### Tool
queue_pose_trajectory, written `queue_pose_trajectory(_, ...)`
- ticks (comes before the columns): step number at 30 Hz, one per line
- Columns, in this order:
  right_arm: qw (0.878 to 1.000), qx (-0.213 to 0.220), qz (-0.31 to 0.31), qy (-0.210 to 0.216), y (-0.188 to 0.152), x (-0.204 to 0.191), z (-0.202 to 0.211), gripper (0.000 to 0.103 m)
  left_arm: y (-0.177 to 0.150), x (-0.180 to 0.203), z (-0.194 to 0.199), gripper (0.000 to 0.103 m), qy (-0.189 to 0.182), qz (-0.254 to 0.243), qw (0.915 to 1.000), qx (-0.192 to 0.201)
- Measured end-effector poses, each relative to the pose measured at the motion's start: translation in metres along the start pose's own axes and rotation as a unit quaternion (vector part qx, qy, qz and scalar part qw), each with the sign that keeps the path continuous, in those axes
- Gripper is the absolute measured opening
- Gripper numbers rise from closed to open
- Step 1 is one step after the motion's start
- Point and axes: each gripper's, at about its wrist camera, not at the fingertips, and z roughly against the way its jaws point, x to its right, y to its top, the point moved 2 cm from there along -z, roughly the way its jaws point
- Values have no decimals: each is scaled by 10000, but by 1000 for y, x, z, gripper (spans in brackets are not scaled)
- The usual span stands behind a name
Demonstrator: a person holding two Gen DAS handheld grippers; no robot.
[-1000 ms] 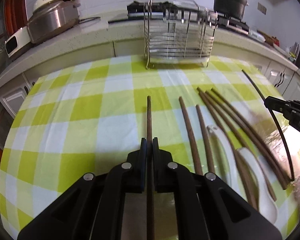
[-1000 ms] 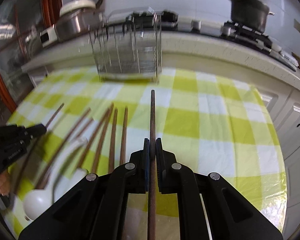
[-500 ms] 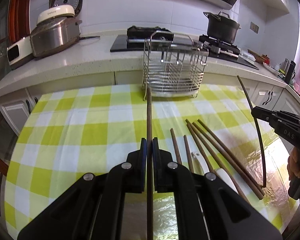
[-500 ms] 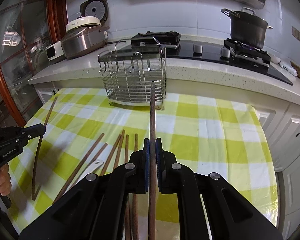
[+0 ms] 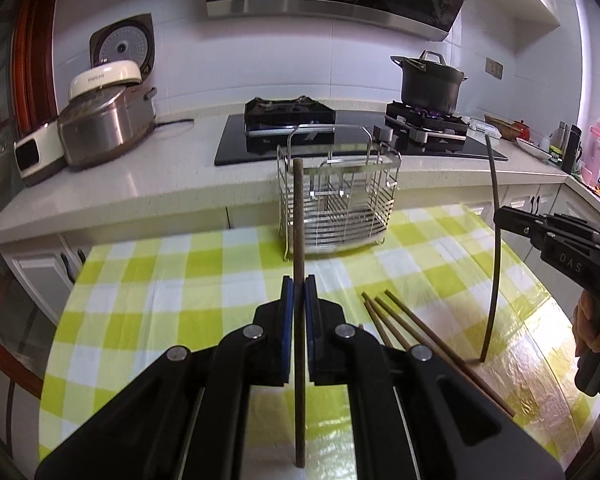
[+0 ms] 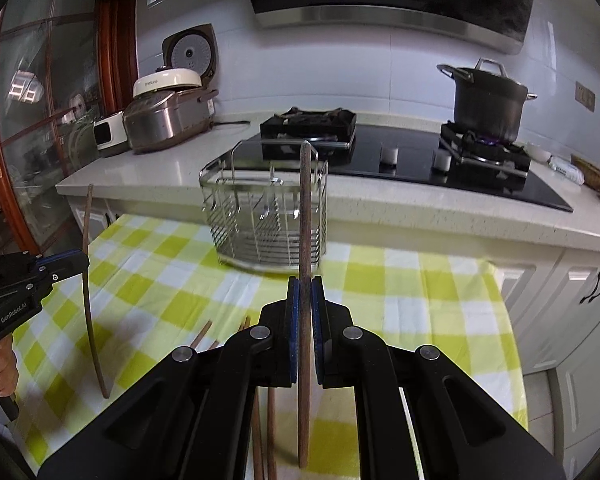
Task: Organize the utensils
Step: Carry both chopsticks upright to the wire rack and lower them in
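Observation:
My left gripper (image 5: 299, 286) is shut on a brown chopstick (image 5: 299, 248), held nearly upright above the checked tablecloth (image 5: 172, 300). My right gripper (image 6: 305, 285) is shut on another brown chopstick (image 6: 305, 216), also nearly upright. Each shows in the other's view: the right gripper (image 5: 500, 213) with its chopstick (image 5: 494, 248), the left gripper (image 6: 82, 258) with its chopstick (image 6: 87, 280). A wire utensil basket (image 5: 338, 208) stands at the table's far edge, ahead of both grippers; it also shows in the right wrist view (image 6: 266, 216). Several chopsticks (image 5: 404, 328) lie on the cloth between the grippers.
Behind the table runs a white counter (image 5: 140, 184) with a rice cooker (image 5: 108, 120), a black hob (image 5: 340, 136) and a dark pot (image 5: 430, 82) on a lit burner. White cabinets (image 6: 580, 304) stand to the right.
Both grippers have lifted and tilted up with their chopsticks, from low over the cloth to nearly upright. The spoons and most loose chopsticks have dropped out of view.

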Motion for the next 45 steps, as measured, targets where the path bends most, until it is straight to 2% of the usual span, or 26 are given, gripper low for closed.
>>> queue_pose_trajectory(7,9996,280,9,-58,33,4,0,8,33,-3,-4,6,16,-30,9996,289)
queue_pose_trajectory(13,9990,448,9,-49,69,7,-5,8,76,-2,-3,6,2,-70,9984,560)
queue_pose_trajectory(21,9969,723,295,-5,130,-2,-4,8,153,-3,1,6,-126,-54,9955,938)
queue_pose_trajectory(32,9957,858,93,339,207,5,-19,8,254,-5,5,6,-268,-3,9900,1383)
queue_pose_trajectory(37,9960,835,36,317,210,7,-45,8,263,-1,-20,6,-190,52,9894,1440)
queue_pose_trajectory(45,9979,490,-115,404,173,17,-105,8,214,-15,-101,6,-152,447,9918,1186)
